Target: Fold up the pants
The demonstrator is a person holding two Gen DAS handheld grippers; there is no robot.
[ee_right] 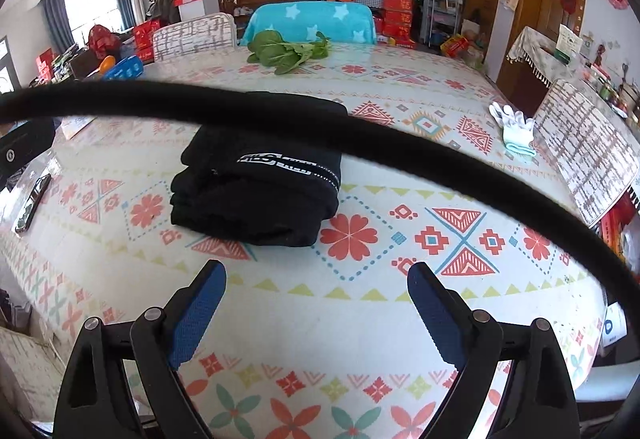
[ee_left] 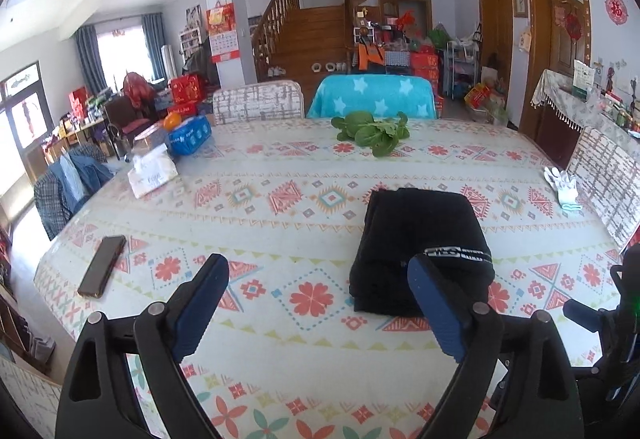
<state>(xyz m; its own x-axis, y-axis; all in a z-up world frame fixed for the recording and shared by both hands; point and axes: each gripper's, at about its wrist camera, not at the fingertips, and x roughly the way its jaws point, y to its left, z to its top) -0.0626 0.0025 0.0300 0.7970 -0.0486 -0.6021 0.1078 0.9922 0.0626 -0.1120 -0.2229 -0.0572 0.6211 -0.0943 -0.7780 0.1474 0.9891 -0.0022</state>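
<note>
white lettering runs along a band on the folded black pants [ee_right: 260, 175], too blurred to read; nothing else is legible.

The left gripper [ee_left: 318, 303] is hanging wide open above the table [ee_left: 256, 239], its right finger overlapping the folded black pants [ee_left: 420, 239]; a phone [ee_left: 102, 266] is lying to its left.

On the patterned-cloth table [ee_left: 280, 239] lie a dark smartphone [ee_left: 102, 266], a white tissue pack [ee_left: 153, 175], leafy green vegetables [ee_left: 370, 131], white gloves [ee_left: 564, 187] and a blue box [ee_left: 190, 135]. A black cable [ee_right: 360, 143] crosses the right view.
</note>
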